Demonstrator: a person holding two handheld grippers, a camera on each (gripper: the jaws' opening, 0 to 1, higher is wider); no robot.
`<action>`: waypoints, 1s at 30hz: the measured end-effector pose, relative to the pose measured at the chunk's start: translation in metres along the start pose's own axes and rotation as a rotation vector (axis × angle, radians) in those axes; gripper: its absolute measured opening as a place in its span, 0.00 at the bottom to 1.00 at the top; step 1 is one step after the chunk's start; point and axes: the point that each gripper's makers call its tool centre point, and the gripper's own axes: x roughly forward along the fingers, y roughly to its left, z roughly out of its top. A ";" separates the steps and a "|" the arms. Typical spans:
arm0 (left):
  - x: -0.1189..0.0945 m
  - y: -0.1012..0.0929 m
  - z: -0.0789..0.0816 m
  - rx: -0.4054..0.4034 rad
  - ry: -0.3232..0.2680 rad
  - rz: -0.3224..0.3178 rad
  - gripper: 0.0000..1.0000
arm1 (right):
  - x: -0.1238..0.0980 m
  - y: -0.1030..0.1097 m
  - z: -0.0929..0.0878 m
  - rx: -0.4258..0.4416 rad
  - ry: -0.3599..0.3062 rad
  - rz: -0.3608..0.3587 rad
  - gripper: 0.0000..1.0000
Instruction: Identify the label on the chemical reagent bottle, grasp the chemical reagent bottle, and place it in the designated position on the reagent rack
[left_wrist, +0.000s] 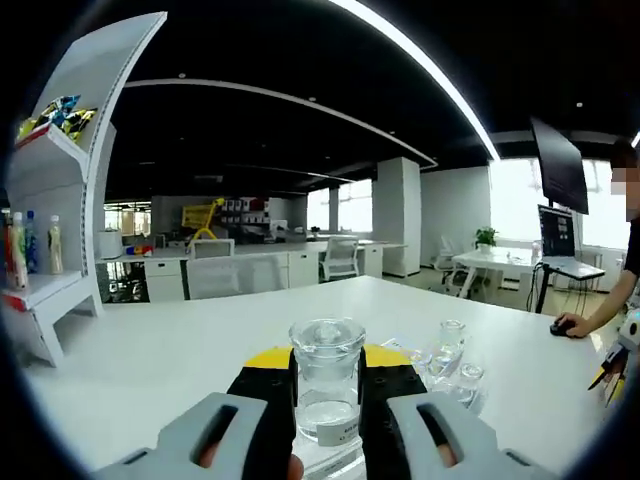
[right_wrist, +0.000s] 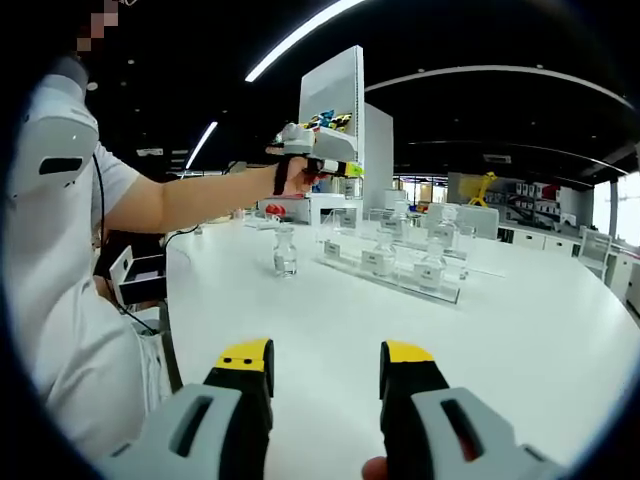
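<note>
A clear glass reagent bottle with a round stopper and a small white label low on its front stands upright between the jaws of my left gripper, which press its sides. In the right gripper view the left gripper is held up above the table in a person's hand. Another small glass bottle stands alone on the white table. A clear reagent rack holds several labelled bottles beyond it, and it also appears to the right of the held bottle as the rack. My right gripper is open over bare table.
A white shelf unit with drink bottles and snacks stands at the table's left. A person's arm reaches across from the left. At the right edge a hand rests on a mouse. Desks and chairs fill the office behind.
</note>
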 end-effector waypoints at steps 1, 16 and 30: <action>0.001 -0.001 -0.002 -0.006 0.000 -0.006 0.23 | 0.000 0.001 0.000 -0.001 -0.001 0.003 0.41; 0.017 0.007 -0.026 -0.019 0.031 0.015 0.23 | -0.001 0.003 0.007 -0.024 -0.017 0.011 0.41; 0.019 0.009 -0.043 -0.039 0.048 0.016 0.23 | 0.001 0.005 0.005 -0.025 -0.003 0.009 0.41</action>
